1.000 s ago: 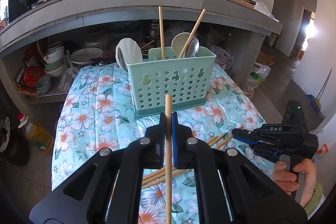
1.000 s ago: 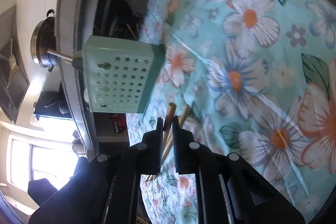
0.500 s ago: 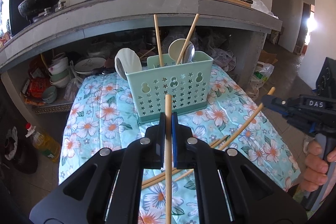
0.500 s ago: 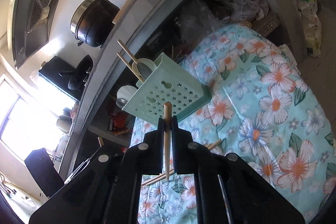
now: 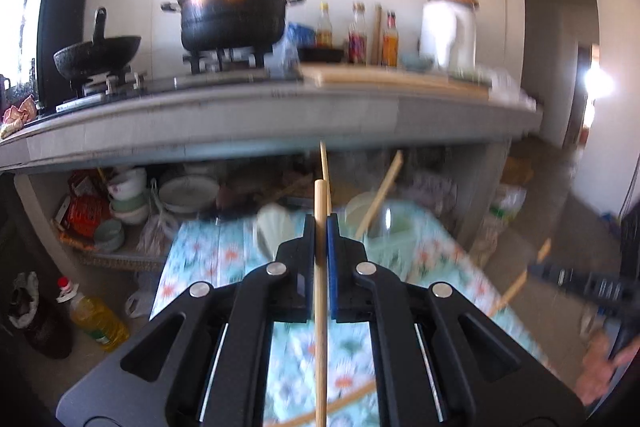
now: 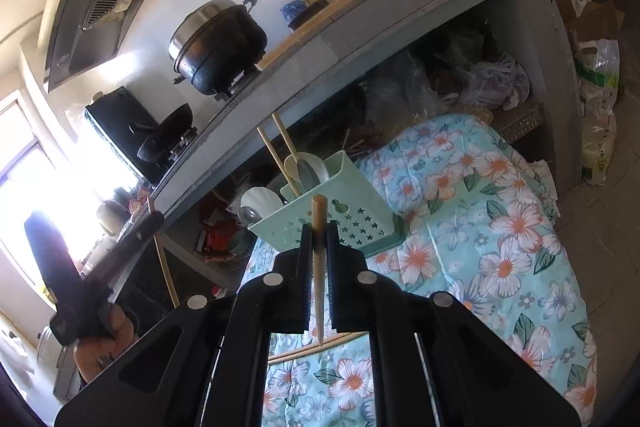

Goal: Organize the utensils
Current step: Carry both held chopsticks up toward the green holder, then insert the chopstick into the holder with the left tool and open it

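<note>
Bamboo chopsticks, one clamped in each black hand-held gripper (image 5: pixel 320 223) (image 6: pixel 319 227), were mid-carry; the mint-green perforated plastic utensil caddy (image 6: pixel 340 211) stood just ahead, so each needed tipping upright into it.

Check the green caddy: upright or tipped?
Upright. The caddy stands on its base on the floral cloth, open top up, chopsticks sticking out above the rim.

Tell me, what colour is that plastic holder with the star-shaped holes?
Pale mint green plastic utensil holder, clearest in the right wrist view.
</note>
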Motion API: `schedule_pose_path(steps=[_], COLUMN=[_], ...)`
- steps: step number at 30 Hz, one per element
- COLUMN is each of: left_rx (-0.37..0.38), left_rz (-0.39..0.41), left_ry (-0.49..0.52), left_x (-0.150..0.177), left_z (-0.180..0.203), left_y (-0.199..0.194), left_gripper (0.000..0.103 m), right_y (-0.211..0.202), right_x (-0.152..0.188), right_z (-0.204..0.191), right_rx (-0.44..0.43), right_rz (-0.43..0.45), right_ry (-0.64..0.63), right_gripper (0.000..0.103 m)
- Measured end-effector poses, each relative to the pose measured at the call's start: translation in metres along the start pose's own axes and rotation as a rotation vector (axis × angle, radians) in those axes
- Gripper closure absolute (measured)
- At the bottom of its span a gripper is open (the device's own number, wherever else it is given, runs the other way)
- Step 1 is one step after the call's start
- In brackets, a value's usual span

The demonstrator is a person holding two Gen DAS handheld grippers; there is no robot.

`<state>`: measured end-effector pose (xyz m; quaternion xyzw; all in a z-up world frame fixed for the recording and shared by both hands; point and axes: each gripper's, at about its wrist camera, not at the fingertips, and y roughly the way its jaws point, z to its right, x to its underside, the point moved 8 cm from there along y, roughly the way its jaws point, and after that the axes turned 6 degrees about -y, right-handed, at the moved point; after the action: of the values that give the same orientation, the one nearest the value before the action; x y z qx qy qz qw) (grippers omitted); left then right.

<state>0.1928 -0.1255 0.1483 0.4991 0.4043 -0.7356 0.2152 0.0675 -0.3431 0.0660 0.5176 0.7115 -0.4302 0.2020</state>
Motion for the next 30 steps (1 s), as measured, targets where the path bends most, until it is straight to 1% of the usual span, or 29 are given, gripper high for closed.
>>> schedule_pose_path(steps=[1,4,5,7,10,14,17,20,22,26,30], left_rx=[0.028,0.049,0.071,0.093,0.066,0.062,0.051,0.022,0.019,0.006,-0.007], left_rz=[0.035,0.163,0.207,0.263,0.314,0.323,0.312,0.29,0.272,0.22,0.175], left_ry=[-0.037,-0.111,-0.14,-0.214,-0.296,-0.389,-0.425,-0.419,-0.425,-0.435,-0.421], left_x=[-0.017,-0.065,-0.079,-0.099,-0.119,-0.133,-0.128,-0.114,-0.103,-0.074,-0.049], left_z=[-0.002,-0.006,-0.007,-0.01,-0.021,-0.037,-0.044,-0.048,-0.049,-0.053,-0.055], left_y=[0.001,0.009,0.013,0.027,0.056,0.097,0.123,0.142,0.151,0.162,0.16], left_gripper=[0.099,0.099,0.099,0.099,0.099,0.099,0.099,0.099,0.099,0.098,0.098], right_y=[-0.002,-0.005,-0.005,-0.007,-0.007,-0.003,0.001,0.002,0.002,0.004,0.001], right_x=[-0.002,-0.006,-0.007,-0.008,-0.009,-0.007,-0.006,-0.007,-0.009,-0.008,-0.005], right_z=[-0.001,-0.002,-0.003,-0.002,0.002,0.009,0.014,0.016,0.017,0.017,0.015], right_rx=[-0.002,0.0,0.0,0.003,0.013,0.021,0.029,0.034,0.036,0.036,0.035], right_rz=[0.006,0.024,0.028,0.034,0.034,0.02,0.012,0.013,0.017,0.013,0.012], right_ry=[-0.002,-0.011,-0.011,-0.009,-0.008,0.002,0.01,0.008,0.006,0.006,0.004], right_gripper=[0.096,0.096,0.096,0.096,0.096,0.096,0.096,0.096,0.096,0.096,0.096])
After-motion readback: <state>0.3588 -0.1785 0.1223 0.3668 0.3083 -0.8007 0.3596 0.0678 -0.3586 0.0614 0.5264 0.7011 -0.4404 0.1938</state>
